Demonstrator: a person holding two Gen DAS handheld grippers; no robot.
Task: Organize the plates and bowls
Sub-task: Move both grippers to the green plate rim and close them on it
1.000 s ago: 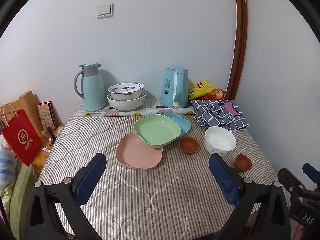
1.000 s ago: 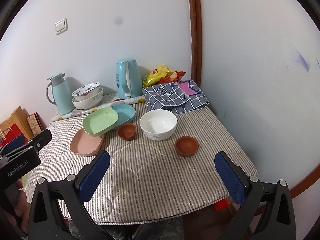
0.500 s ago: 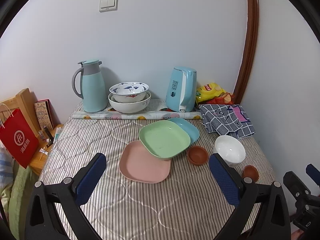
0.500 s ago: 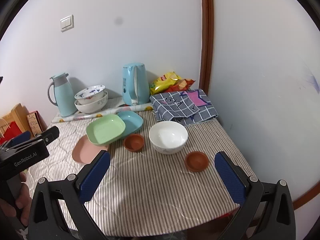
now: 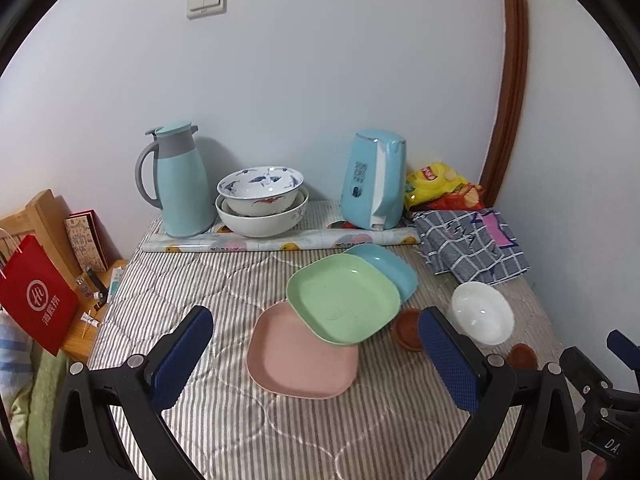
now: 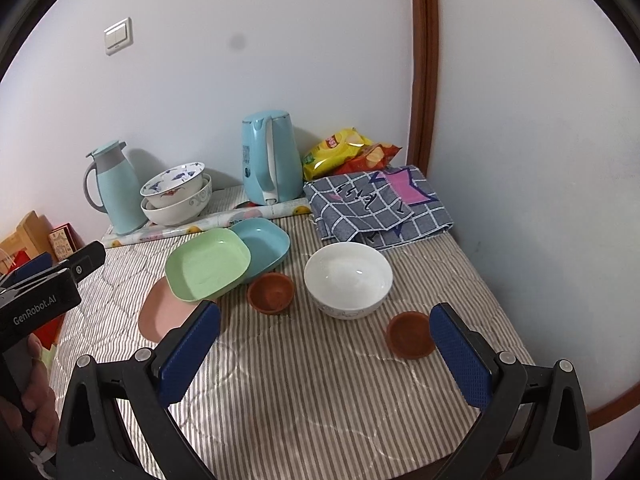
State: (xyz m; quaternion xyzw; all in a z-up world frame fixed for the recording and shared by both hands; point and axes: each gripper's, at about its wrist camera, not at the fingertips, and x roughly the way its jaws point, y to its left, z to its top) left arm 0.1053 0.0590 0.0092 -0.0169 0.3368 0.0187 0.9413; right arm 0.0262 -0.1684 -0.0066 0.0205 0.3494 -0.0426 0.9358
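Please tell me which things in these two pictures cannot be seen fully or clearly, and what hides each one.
- Pink plate: the far part lies under the green plate in both views.
- Blue plate: the left part is covered by the green plate.
- Near brown bowl: in the left wrist view, partly behind the left tool.
- Lower patterned bowl: its inside is hidden by the bowl nested in it.
- Kettle label: too small to read.

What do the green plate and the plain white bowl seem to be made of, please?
Green plate: probably matte plastic or melamine, judging by its flat pastel colour and soft sheen. White bowl: likely glazed ceramic, judging by sharp bright highlights inside and a faint printed pattern near its base.
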